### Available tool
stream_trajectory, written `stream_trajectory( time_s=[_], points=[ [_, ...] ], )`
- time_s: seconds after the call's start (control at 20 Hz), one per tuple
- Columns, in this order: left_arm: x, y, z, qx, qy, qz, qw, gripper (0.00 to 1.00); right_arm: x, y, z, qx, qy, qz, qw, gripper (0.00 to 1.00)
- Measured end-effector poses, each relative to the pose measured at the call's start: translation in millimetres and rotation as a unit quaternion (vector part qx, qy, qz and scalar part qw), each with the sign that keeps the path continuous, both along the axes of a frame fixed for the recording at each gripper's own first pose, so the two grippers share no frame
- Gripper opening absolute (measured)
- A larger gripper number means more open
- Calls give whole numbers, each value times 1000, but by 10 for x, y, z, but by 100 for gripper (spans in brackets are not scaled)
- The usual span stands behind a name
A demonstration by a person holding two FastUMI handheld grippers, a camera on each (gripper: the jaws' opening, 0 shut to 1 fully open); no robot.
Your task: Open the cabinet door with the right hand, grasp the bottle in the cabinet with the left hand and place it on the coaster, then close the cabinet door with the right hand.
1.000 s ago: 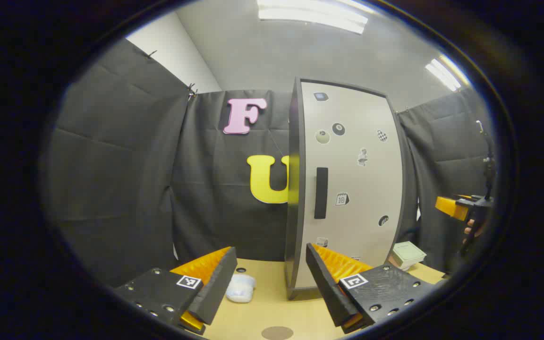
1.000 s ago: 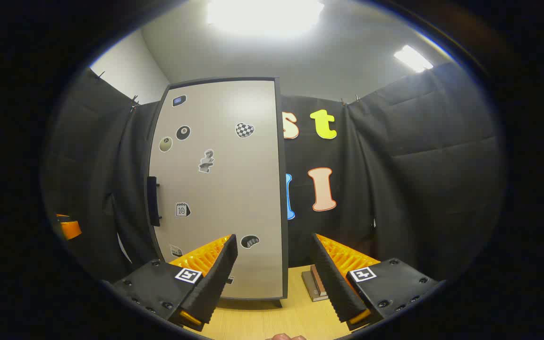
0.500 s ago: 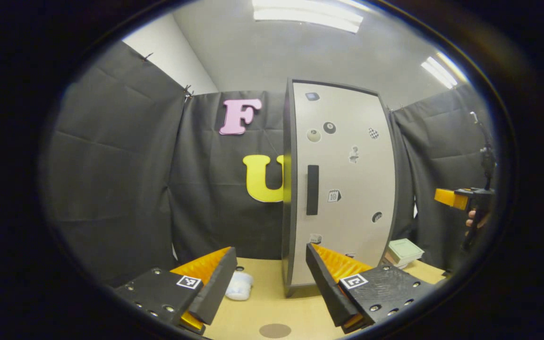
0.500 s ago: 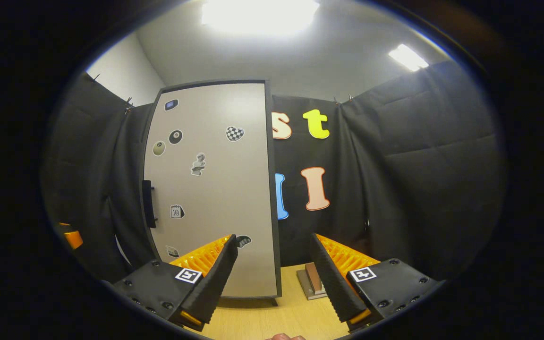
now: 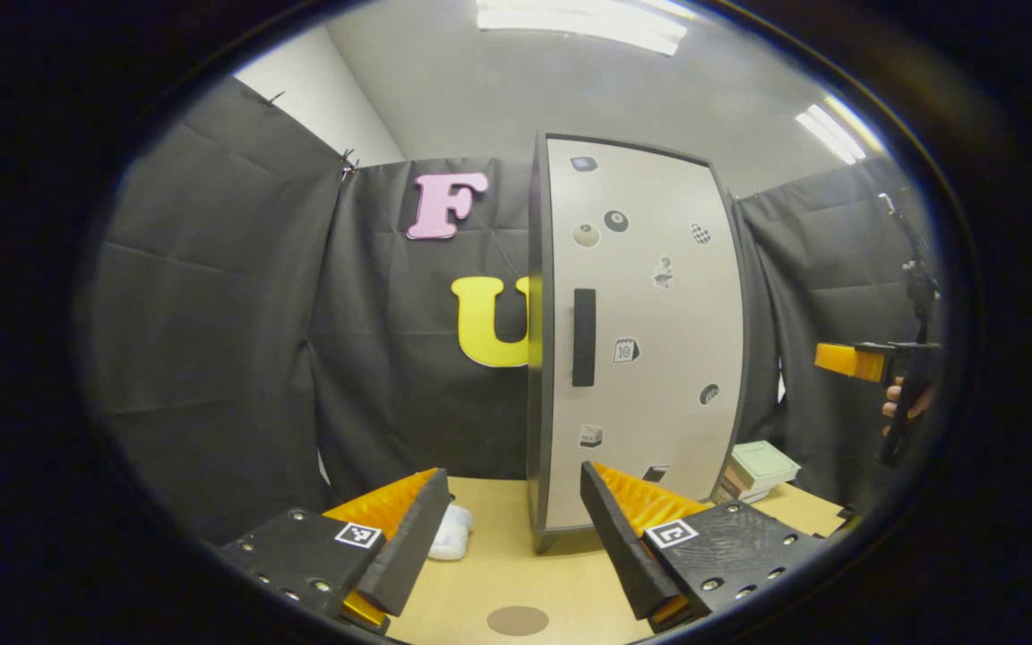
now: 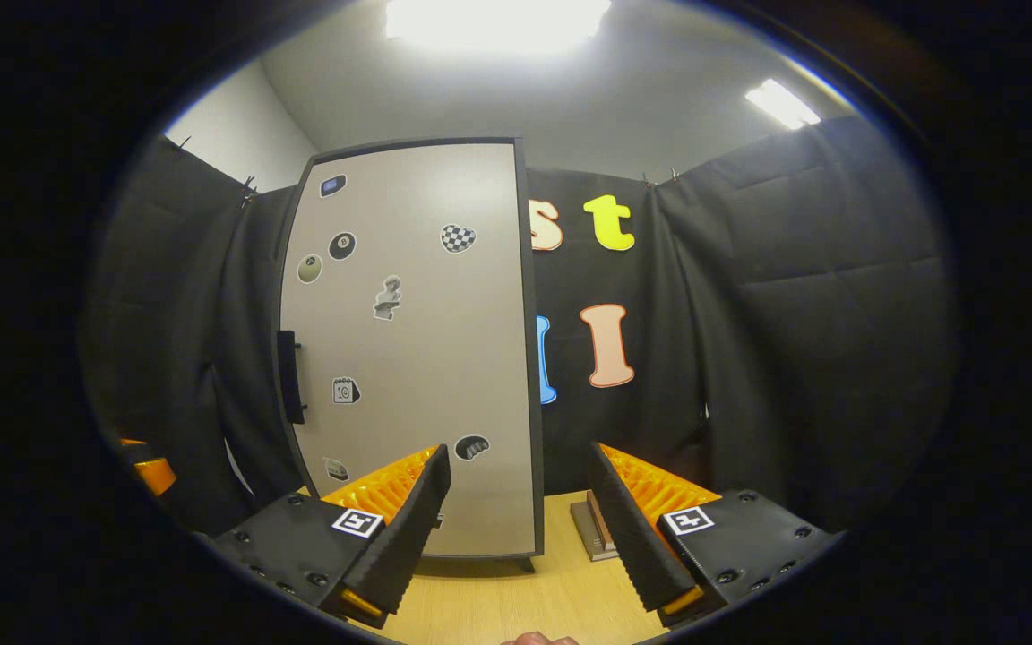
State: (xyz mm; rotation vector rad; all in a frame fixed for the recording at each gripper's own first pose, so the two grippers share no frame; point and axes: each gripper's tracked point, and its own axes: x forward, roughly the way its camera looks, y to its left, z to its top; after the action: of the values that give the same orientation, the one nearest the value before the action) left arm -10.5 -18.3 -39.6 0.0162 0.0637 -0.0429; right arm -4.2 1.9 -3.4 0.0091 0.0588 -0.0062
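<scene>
In the left gripper view, the left gripper (image 5: 511, 528) hangs with fingers spread, empty, above the light wooden table (image 5: 498, 573). Ahead stands the tall grey cabinet with a sticker-covered door (image 5: 637, 340), closed; a round brown coaster (image 5: 517, 620) lies near. In the right gripper view, the right gripper (image 6: 520, 524) is likewise released, facing that door beside stacked books (image 6: 595, 528).

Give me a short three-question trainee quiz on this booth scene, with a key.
1. True or false: the cabinet door is shut.
2. The handle sits near which edge of the door in the left gripper view? A) left B) right C) top
3. Fill in: the round coaster lies on the ____.

Key: 1 true; 2 A; 3 table. Both the left gripper and the right gripper are open.
</scene>
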Motion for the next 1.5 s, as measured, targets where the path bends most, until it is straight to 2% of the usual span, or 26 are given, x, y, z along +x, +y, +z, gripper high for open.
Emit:
stream_trajectory(
  time_s=[0.35,0.6,0.75,0.8,0.85,1.3,1.5],
  points=[
    [-30,41,-190,-10,12,8,1000,89,168,280,135,1,8,33,999,98],
    [-97,146,-250,-4,15,21,1000,89,342,635,416,-11,-11,70,997,98],
    [-138,195,-252,-12,15,26,999,89,441,924,501,-8,2,89,996,98],
    [-145,226,-280,-13,17,29,999,90,490,1059,524,-6,4,101,995,93],
    [-149,253,-297,-13,20,33,999,90,534,1176,569,-6,1,111,994,98],
    [-332,582,-422,1,31,69,997,90,806,2026,915,-2,-28,175,984,98],
    [-416,768,-484,-6,36,88,995,89,961,2342,861,6,-29,191,981,98]
  ],
)
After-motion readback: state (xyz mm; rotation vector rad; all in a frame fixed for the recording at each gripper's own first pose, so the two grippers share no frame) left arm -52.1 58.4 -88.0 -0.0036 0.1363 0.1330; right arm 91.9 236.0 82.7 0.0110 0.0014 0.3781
